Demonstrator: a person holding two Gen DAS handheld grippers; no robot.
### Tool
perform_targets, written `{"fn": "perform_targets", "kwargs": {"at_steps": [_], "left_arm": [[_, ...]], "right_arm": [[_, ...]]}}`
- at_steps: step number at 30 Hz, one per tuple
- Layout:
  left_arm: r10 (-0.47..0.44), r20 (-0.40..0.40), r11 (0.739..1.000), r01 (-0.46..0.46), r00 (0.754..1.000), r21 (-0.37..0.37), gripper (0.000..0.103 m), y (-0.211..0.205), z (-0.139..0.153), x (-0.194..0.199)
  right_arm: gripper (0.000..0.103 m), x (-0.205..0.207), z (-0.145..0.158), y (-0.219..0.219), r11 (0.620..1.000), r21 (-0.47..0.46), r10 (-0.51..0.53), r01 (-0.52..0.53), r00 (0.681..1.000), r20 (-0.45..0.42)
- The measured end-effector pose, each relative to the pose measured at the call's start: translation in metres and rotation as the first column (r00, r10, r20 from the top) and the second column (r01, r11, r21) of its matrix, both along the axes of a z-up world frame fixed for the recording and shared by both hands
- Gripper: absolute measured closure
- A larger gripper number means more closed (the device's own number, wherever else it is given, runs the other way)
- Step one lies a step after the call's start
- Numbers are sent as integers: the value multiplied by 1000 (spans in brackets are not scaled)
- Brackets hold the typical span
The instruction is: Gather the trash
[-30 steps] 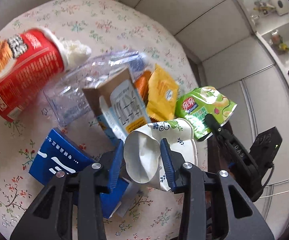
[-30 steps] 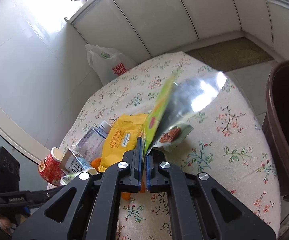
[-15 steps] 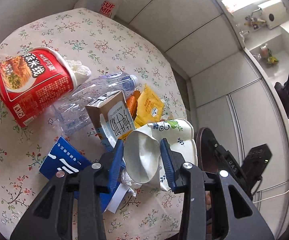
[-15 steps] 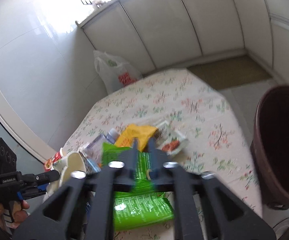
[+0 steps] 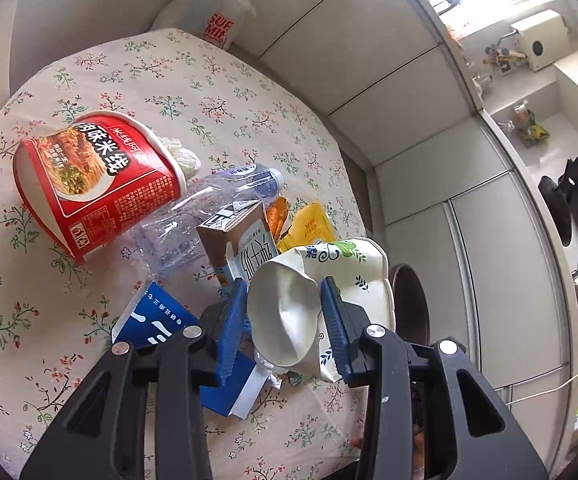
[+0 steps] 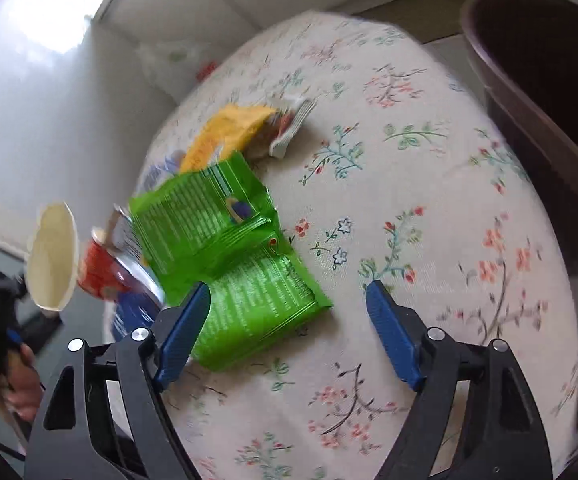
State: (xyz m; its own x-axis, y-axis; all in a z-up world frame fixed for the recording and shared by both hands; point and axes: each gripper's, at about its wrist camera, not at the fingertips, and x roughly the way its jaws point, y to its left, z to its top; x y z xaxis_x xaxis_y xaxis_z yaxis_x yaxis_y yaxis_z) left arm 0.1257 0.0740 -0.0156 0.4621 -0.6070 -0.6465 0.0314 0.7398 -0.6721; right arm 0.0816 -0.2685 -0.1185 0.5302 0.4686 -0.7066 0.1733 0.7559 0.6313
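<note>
Floral-clothed bench [image 5: 209, 92] beneath both; white cabinets [image 5: 409, 120] ahead. Left gripper [image 5: 285, 320] jaws clamp a crushed cup [image 5: 329, 280]; right gripper [image 6: 289, 320] jaws gape, empty, green bag [image 6: 229, 256] just ahead.

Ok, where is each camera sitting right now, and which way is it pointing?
Left wrist: rides behind the left claw, looking down over the trash pile toward the cabinets; its blue fingers pinch a crushed paper cup.
Right wrist: rides behind the right claw, angled down at the floral table; fingers spread wide, green snack bag lying below, brown bin at right.
Shared: the cup, red noodle tub, yellow packet.
</note>
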Motion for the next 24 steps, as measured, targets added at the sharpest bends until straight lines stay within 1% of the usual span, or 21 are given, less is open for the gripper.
{"fn": "perform_targets", "kwargs": {"at_steps": [1,2,3,5,6,7,8,9,10,12,13,15,20,21,24], "left_arm": [[2,-1,1000,-2,1000,-6,64,1,0,0],[3,-2,1000,-3,1000,-10,64,1,0,0],[1,-4,1000,-1,1000,-12,64,1,-1,0],[-6,-7,1000,6,1000,-10,64,-1,-1,0],[-10,-7,1000,10,1000,-7,64,-2,-2,0],[-13,-7,1000,12,1000,-1,64,-2,-2,0],[-11,-7,1000,11,1000,4,64,-2,-3,0],[-7,-8,1000,7,1000,7,64,-1,-3,1],[1,-12,1000,-1,1000,9,64,1,-4,1],[20,-20,1000,-19,1000,11,64,7,-6,1],[27,-21,1000,-27,999,12,64,11,-7,1],[42,-21,999,-41,999,12,64,18,-7,0],[67,-8,998,-67,998,-8,64,27,-2,-1],[69,-1,998,-69,998,-7,64,26,0,-1],[71,15,997,-70,997,-10,64,23,4,-3]], "right_arm": [[32,-3,-5,-2,997,68,-22,23,1000,-4],[33,-5,-13,-1,989,138,-49,51,999,-16],[34,-7,-16,1,985,157,-66,66,998,-10],[36,-5,-16,8,989,131,-80,76,996,27],[39,1,-17,14,990,117,-79,75,996,35],[51,7,-16,18,991,106,-82,77,995,50],[63,14,-20,23,992,107,-73,68,996,43],[86,22,-25,25,991,118,-65,61,998,24],[97,28,-33,27,988,136,-70,68,997,11],[99,34,-33,27,987,141,-87,84,996,18],[99,35,-30,29,989,125,-86,83,996,24],[101,36,-18,34,995,82,-70,64,996,64],[102,28,30,45,997,-73,-13,29,977,211],[102,25,42,47,993,-111,2,26,970,243],[102,17,69,47,983,-178,24,34,950,313]]}}
